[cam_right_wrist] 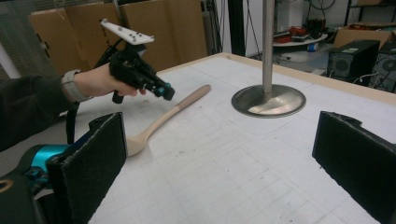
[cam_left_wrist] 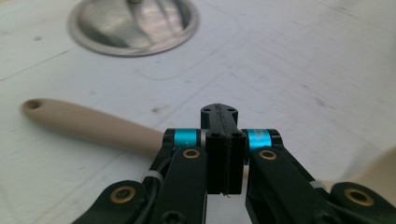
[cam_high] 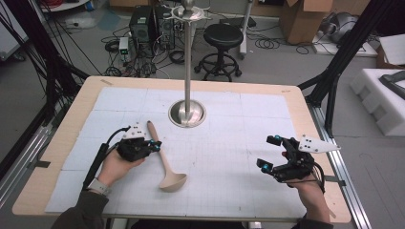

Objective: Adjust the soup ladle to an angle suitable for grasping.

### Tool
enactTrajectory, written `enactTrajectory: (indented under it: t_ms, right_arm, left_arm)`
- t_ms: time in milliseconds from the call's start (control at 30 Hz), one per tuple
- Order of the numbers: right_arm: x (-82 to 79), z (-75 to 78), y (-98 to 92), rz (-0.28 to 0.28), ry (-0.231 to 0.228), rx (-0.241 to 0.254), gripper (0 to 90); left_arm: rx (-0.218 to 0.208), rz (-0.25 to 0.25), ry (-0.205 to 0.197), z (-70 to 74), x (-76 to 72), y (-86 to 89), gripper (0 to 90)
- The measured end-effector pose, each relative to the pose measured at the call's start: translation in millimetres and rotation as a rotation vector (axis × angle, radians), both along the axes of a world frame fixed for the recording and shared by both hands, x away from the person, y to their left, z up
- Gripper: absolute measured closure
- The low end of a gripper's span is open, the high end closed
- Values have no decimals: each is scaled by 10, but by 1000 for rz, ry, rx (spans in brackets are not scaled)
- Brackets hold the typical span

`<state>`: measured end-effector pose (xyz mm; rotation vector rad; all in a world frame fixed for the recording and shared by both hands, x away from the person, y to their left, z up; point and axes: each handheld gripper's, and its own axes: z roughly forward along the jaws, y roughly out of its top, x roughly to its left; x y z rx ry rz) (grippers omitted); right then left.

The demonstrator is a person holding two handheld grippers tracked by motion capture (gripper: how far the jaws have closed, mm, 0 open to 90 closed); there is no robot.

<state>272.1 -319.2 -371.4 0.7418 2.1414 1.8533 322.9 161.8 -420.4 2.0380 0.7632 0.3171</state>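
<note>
A pale wooden ladle (cam_high: 160, 153) lies on the white gridded mat, handle toward the far side, bowl toward the front edge. My left gripper (cam_high: 155, 144) is shut, its tips right at the middle of the handle. In the left gripper view the jaws (cam_left_wrist: 223, 140) are pressed together with the ladle's handle (cam_left_wrist: 88, 123) passing behind them. My right gripper (cam_high: 268, 152) is open at the right of the mat, nothing between its pads. In the right gripper view the ladle (cam_right_wrist: 173, 111) lies beyond my right gripper (cam_right_wrist: 219, 163), with the left gripper (cam_right_wrist: 165, 91) at its handle.
A metal stand with a round base (cam_high: 187, 114) and tall pole rises at the mat's far middle; the base (cam_left_wrist: 133, 23) lies just beyond the ladle's handle end. Wooden table rim (cam_high: 71, 119) surrounds the mat. A stool (cam_high: 221, 45), computers and boxes stand beyond the table.
</note>
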Motion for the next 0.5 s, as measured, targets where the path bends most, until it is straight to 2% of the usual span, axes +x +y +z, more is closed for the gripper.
enactTrajectory:
  t_ms: [267,500]
  right_arm:
    - [8,-2,31,7,1,-11,22]
    - [7,-2,34,11,3,-12,22]
  left_arm:
    - [58,-93,31,-41,-145,-222,898]
    - [83,-137,41,-64,-192,-368,898]
